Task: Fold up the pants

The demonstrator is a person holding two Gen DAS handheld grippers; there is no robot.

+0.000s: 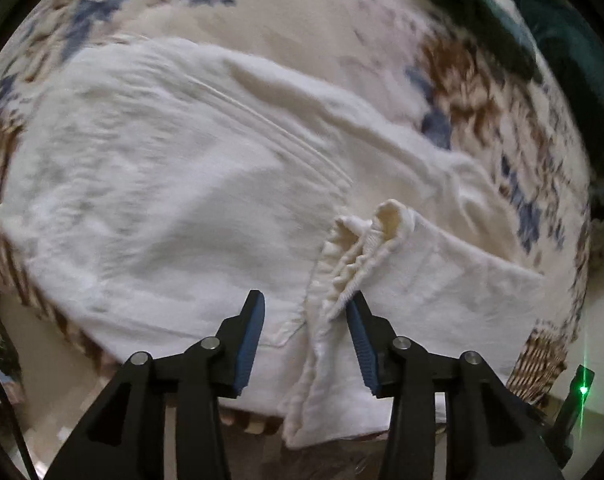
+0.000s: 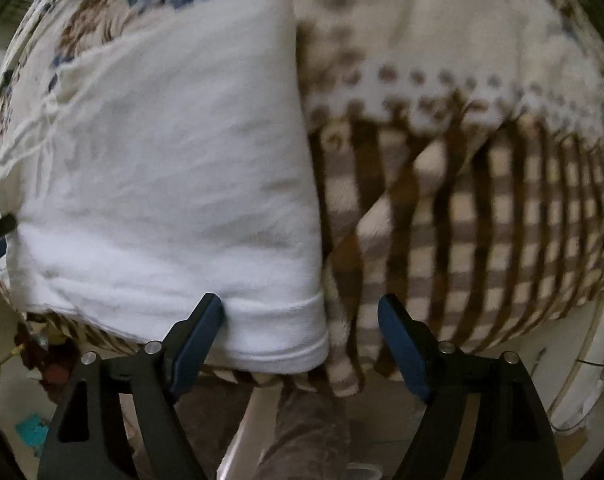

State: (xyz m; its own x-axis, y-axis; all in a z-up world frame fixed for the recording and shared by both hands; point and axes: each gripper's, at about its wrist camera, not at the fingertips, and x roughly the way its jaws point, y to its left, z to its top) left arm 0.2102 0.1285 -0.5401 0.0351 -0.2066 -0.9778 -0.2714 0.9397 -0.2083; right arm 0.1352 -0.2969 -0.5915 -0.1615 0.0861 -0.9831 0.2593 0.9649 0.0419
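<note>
1. Pants (image 1: 162, 200), white and creased, lie spread across the floral bedspread (image 1: 302, 12) on the bed, reaching its near edge.
2. Left gripper (image 1: 305, 304) hangs over the gathered elastic waistband (image 1: 361, 252), fingers spread wide, gripping nothing; the right-hand blue pad touches the ruffled band.
3. Right gripper (image 2: 300, 308) is released too, fingers wide apart, straddling the hemmed corner (image 2: 294, 340) of the pants at the bed's edge.
4. Brown checked blanket (image 2: 481, 220) drapes just beside that corner.
5. Dark green cloth (image 1: 521, 20) sits far back.
</note>
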